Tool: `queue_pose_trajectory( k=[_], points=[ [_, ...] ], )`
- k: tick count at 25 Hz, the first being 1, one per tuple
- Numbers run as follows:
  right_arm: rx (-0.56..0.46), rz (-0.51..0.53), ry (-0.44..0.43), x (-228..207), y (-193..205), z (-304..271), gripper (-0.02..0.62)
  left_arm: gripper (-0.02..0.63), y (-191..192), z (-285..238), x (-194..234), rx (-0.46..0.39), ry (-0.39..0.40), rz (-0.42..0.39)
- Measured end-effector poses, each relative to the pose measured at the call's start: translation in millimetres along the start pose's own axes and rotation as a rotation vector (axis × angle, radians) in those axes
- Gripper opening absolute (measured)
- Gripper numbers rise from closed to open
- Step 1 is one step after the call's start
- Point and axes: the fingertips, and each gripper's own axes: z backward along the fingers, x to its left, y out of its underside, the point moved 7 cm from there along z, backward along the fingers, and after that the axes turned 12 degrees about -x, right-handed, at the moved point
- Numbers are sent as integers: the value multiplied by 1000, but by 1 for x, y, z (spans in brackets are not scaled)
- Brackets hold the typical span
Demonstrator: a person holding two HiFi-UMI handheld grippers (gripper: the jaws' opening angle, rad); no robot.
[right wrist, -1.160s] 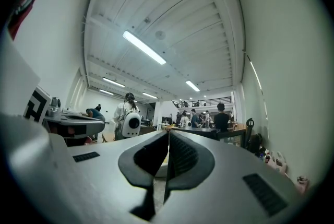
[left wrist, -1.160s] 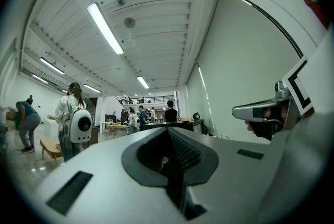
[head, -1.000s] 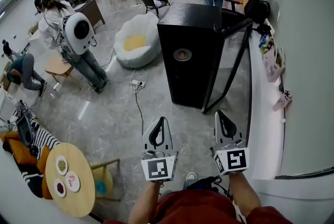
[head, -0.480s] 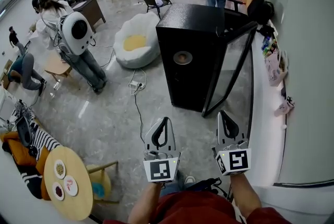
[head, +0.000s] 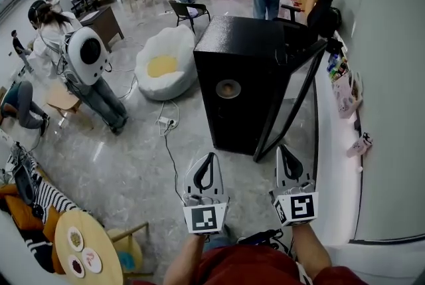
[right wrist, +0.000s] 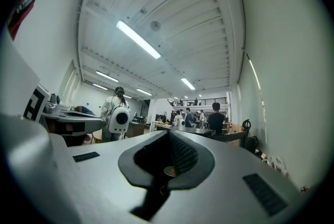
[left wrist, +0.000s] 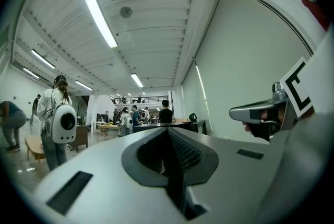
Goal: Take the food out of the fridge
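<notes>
Black fridge [head: 242, 88] ahead, glass door [head: 295, 104] ajar; left gripper [head: 207, 159], right gripper [head: 284, 152] clenched, empty; white beanbag [head: 161, 66] beside fridge.

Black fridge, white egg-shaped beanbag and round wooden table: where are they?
Black fridge [head: 252, 38], head view, top panel.
White egg-shaped beanbag [head: 161, 66], head view, yellow centre.
Round wooden table [head: 103, 237], head view, bare top.

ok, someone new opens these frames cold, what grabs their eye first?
The tall black fridge in the middle of the room, with its glass door swung open on the right side. At the bottom of the head view, the left gripper and right gripper point toward it, both shut and empty, well short of it. Left of the fridge sits a white-and-yellow egg-shaped beanbag.
</notes>
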Motion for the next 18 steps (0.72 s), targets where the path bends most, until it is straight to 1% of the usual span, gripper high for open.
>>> queue_pose_trajectory(
  k=[7,14,18],
  points=[
    [8,8,20,11,7,-52,23,14,8,-41,38,-2,27,17],
    [4,0,49,33,13,-98,23,14,13,-68,83,-18,48,21],
    [-1,22,41,46,15,-123,23,14,18,-82,108,-21,58,27]
  ],
)
